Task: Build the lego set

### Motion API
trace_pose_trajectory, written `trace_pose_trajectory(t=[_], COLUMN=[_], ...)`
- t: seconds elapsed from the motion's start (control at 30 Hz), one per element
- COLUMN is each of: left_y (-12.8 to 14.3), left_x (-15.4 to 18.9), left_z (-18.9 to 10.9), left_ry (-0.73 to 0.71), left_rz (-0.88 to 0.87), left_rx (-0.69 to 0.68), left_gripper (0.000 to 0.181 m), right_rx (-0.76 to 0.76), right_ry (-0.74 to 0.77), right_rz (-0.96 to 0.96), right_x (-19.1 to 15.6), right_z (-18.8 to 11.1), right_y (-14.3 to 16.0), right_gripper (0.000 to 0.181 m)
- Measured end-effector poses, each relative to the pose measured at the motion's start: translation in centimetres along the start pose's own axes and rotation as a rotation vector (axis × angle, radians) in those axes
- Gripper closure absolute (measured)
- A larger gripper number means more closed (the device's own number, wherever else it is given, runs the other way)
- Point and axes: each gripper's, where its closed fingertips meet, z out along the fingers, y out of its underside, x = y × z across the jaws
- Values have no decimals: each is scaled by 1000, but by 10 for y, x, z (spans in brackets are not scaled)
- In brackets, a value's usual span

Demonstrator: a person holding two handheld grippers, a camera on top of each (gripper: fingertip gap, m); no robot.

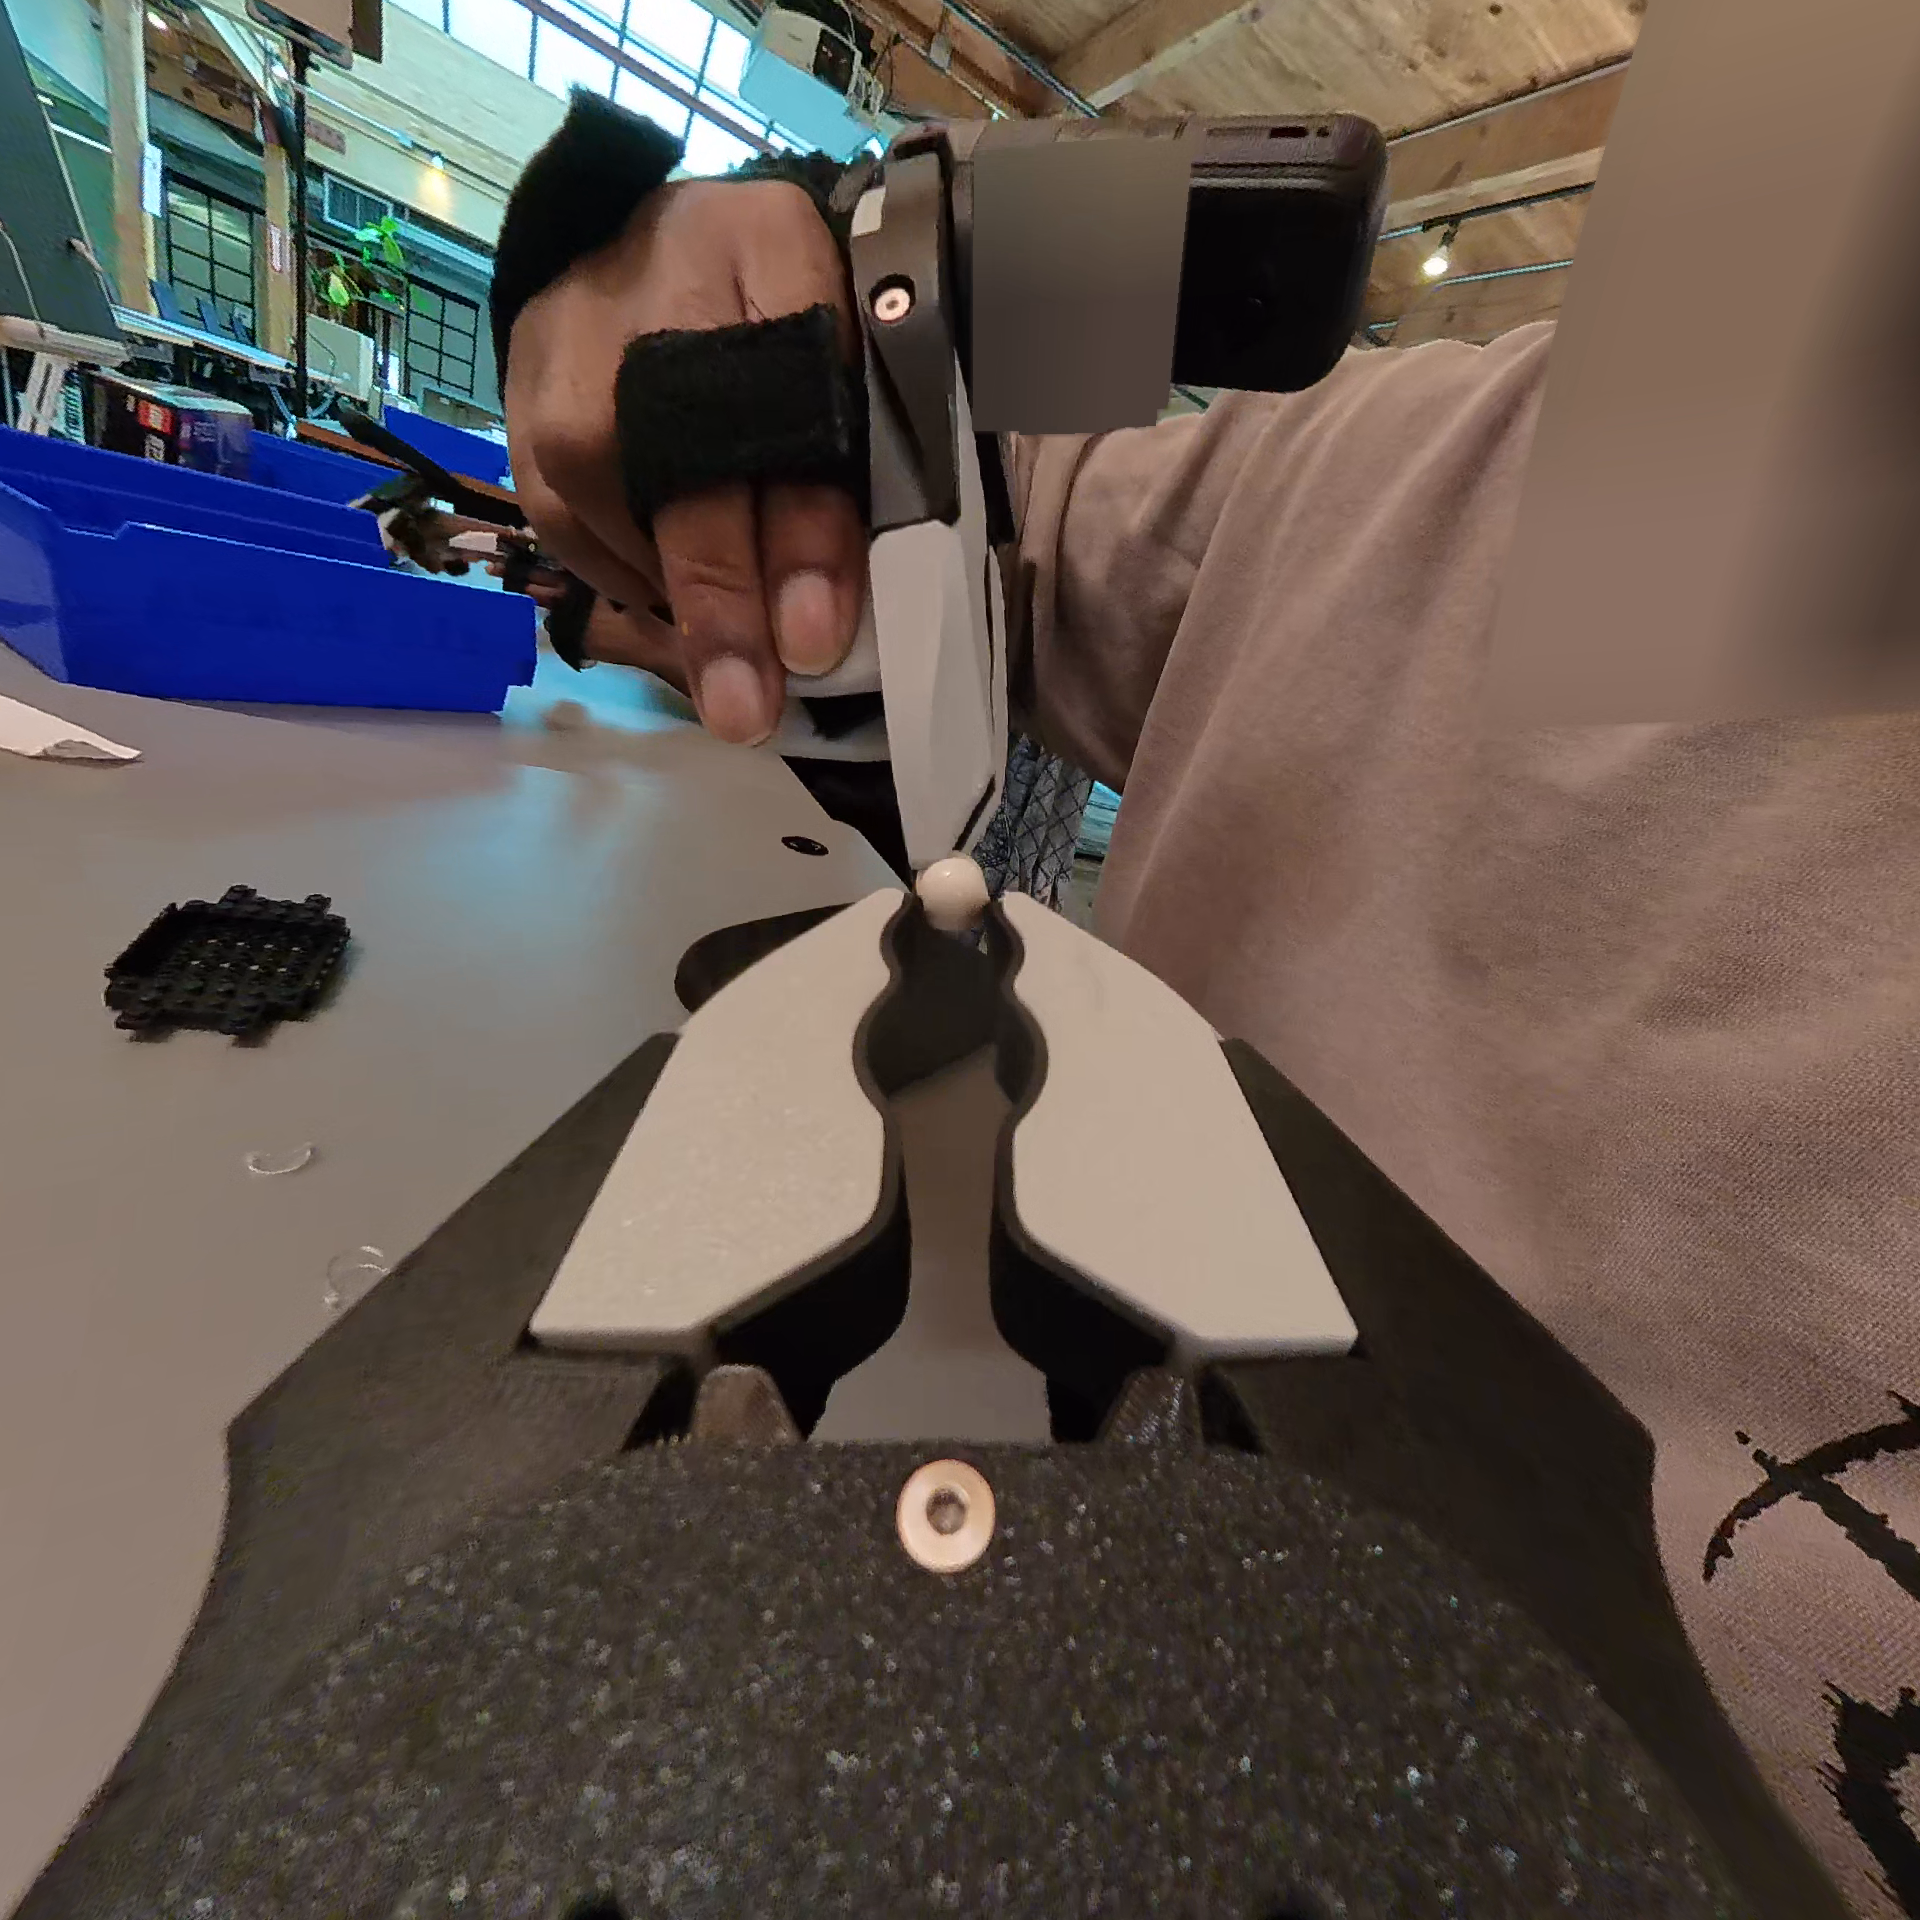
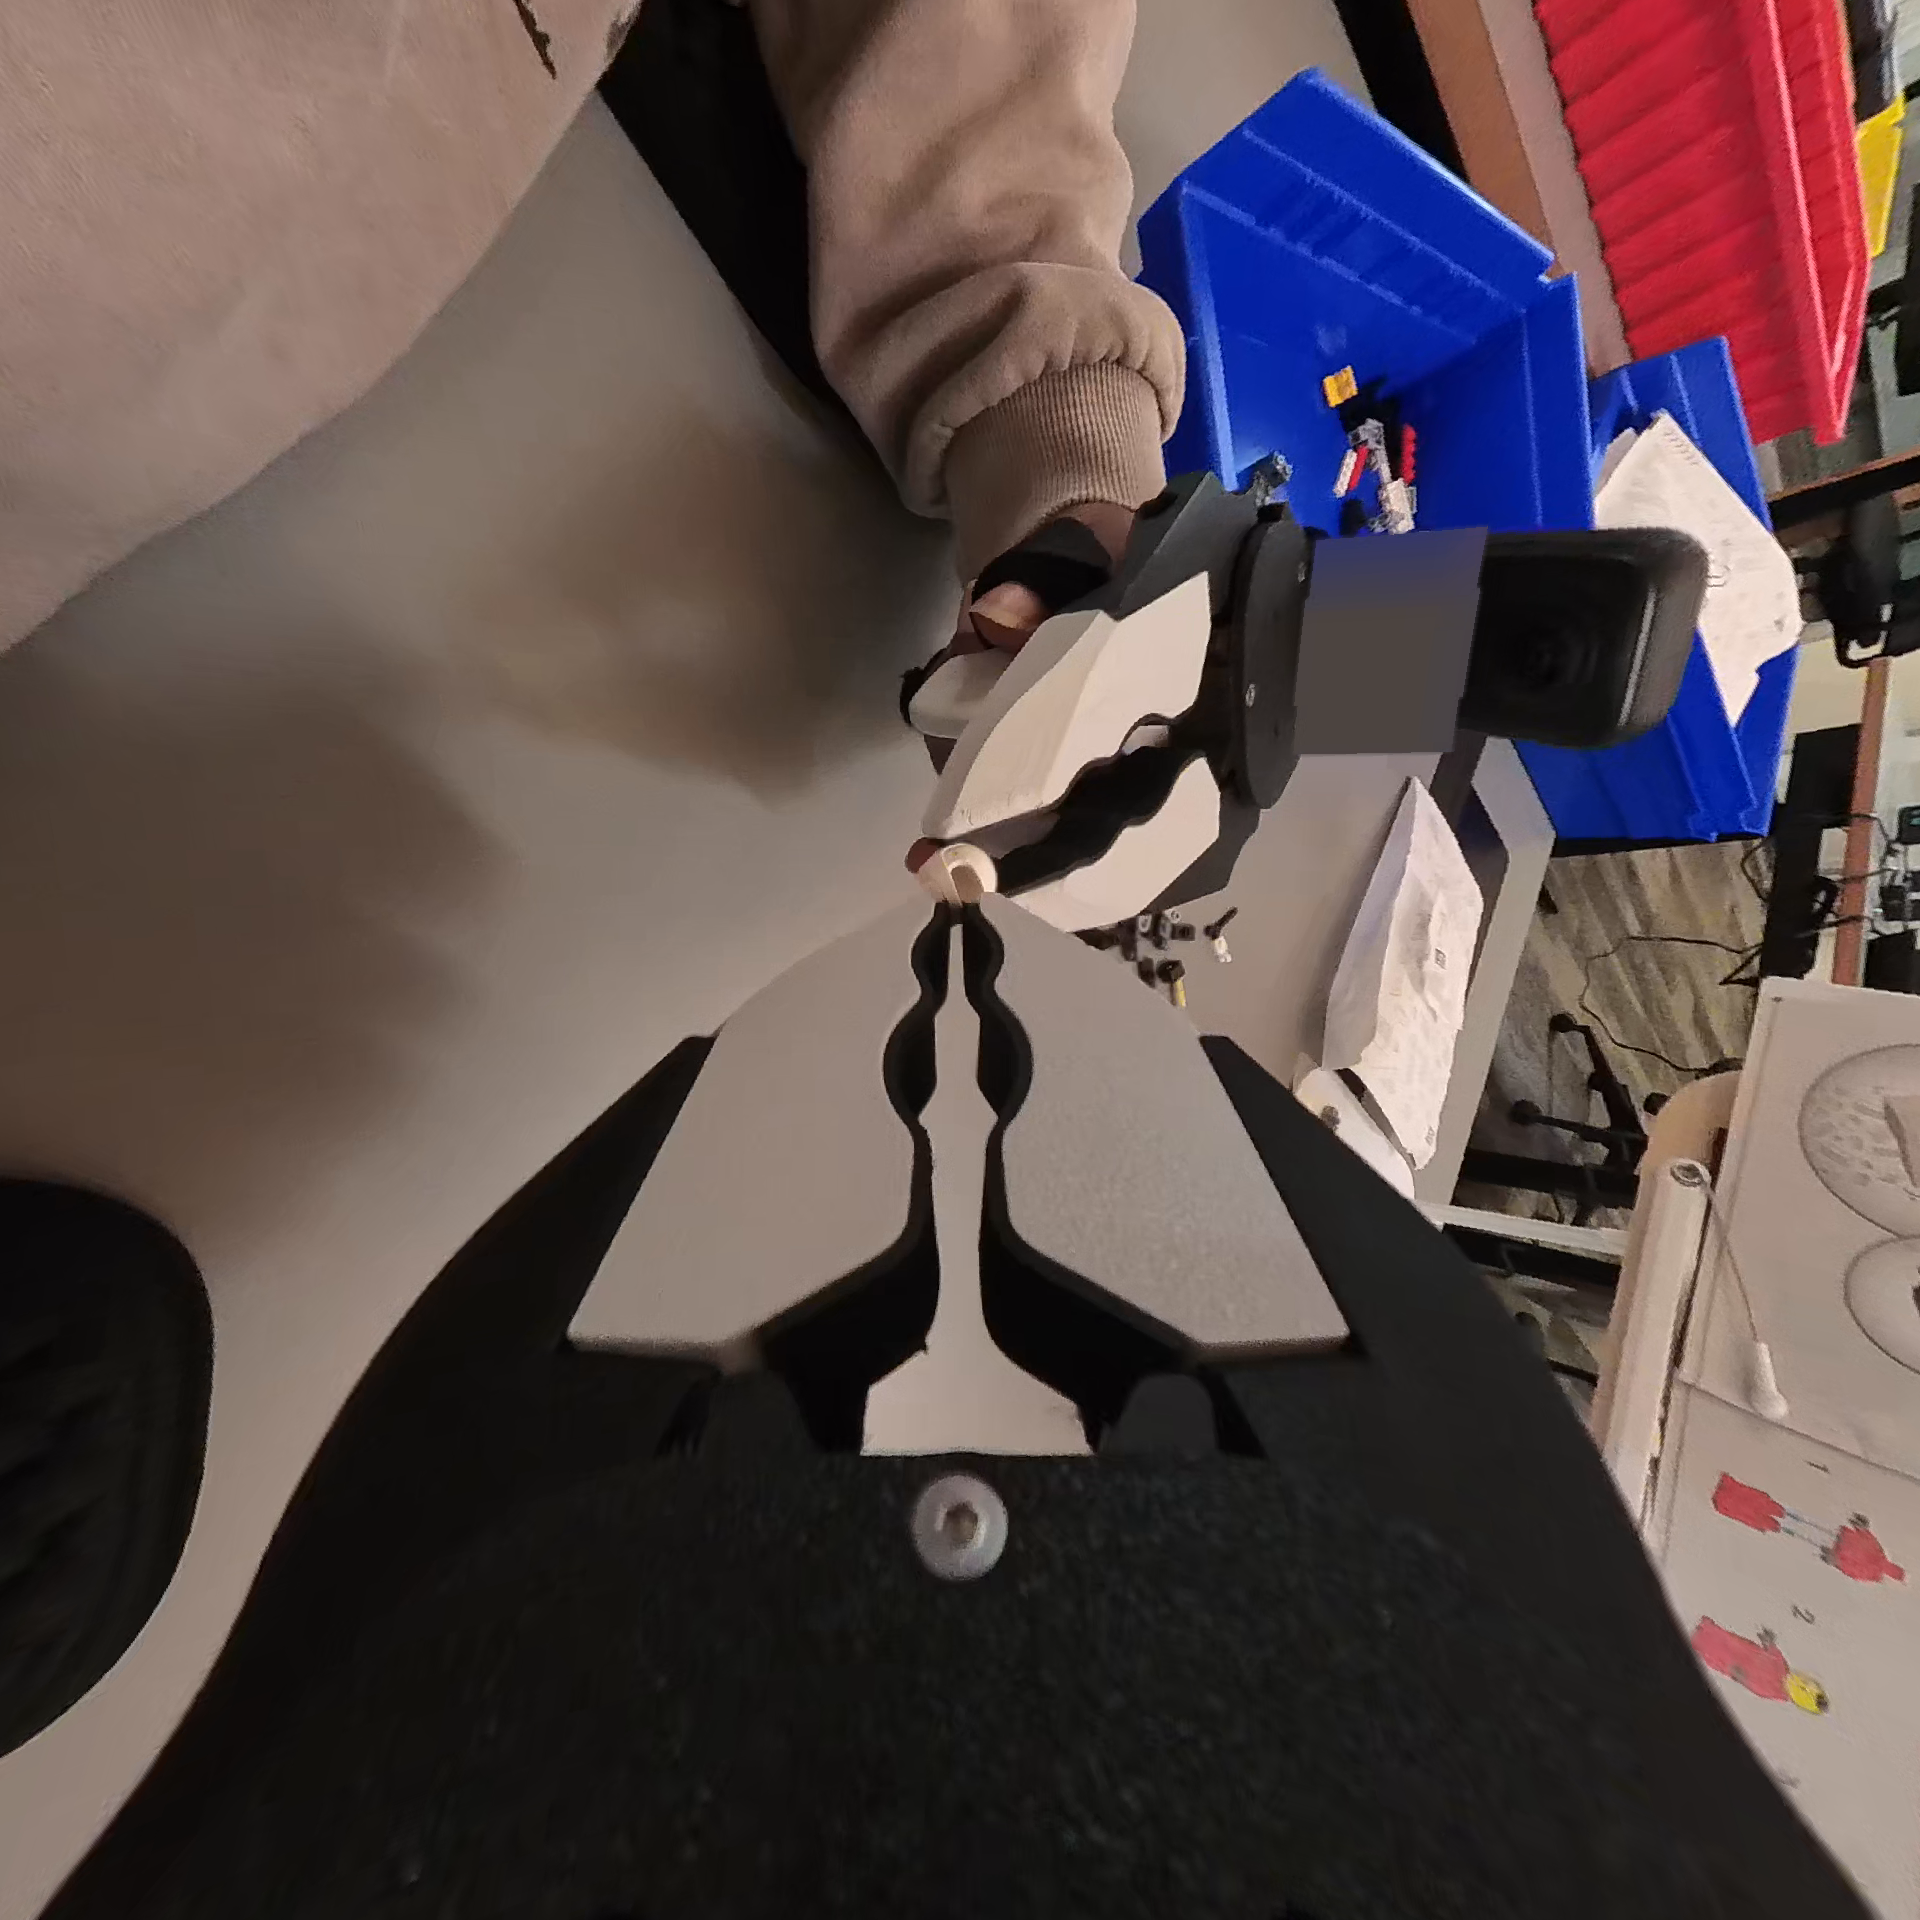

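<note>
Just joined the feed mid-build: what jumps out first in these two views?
The two grippers meet tip to tip above the grey table, both pinching one small white round piece: the left gripper from below, the right gripper from above. A black studded lego plate lies alone on the table to the left. Blue bins stand behind it.

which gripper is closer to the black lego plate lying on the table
Left, as far as one view shows. The black plate lies off the left gripper toward its left; the right gripper meets it tip to tip over a small white piece.
</note>
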Motion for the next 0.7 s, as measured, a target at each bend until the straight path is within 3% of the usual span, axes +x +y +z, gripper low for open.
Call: trace_pose_trajectory(t=[0.2,0.47,0.7], left_y=[0,-4,-13], left_x=[-7,-16,-17], left_z=[-1,0,4], left_ry=[-71,-268,-425], left_rz=[58,304,556], left_rx=[-32,-116,-178], left_gripper=[170,170,170], right_rx=[-90,-311,-388], right_ry=[27,190,312], right_rz=[-109,-482,-673], right_x=[3,10,17], right_z=[1,-3,-11], right_y=[7,15,12], right_gripper=[179,179,180])
